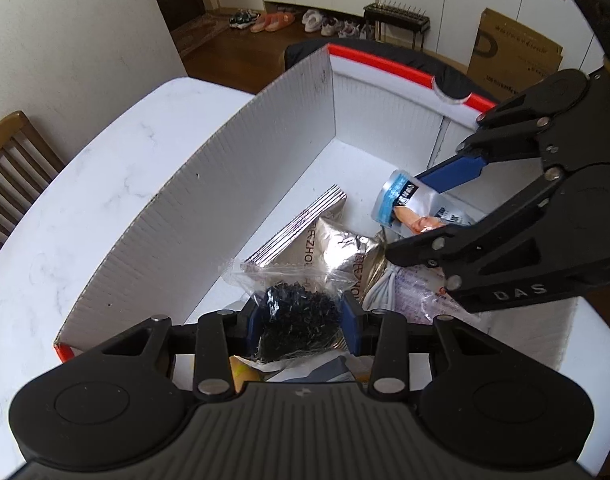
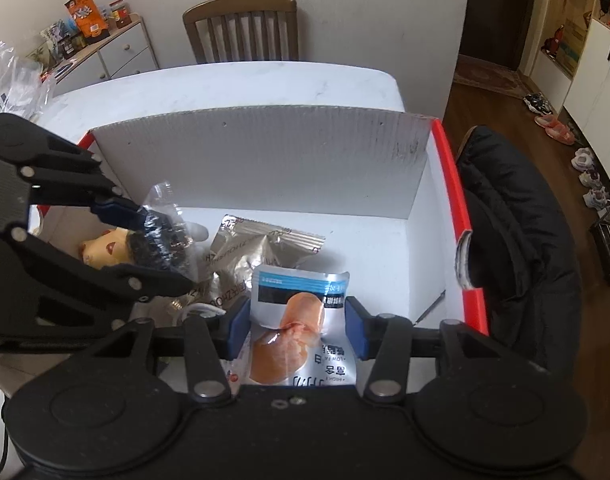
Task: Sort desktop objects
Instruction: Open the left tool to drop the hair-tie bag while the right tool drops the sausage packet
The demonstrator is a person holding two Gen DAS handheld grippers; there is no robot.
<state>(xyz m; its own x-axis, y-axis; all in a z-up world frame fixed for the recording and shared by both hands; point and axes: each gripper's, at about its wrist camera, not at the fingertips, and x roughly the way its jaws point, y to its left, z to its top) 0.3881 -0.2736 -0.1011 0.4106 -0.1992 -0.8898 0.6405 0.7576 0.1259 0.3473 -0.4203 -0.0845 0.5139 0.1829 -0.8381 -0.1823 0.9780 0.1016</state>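
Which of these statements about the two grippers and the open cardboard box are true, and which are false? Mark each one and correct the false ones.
1. The left gripper holds a clear packet of black bits. True.
2. The right gripper holds a banana. False: a blue-and-silver chicken pouch lies between its fingers, and whether the pads press it cannot be told.
3. Both grippers reach down into the white cardboard box. True.
4. The box has a green rim. False: its rim is red.
5. Silver foil sachets lie on the box floor. True.
6. The box stands on bare wooden floor. False: it stands on a white table.
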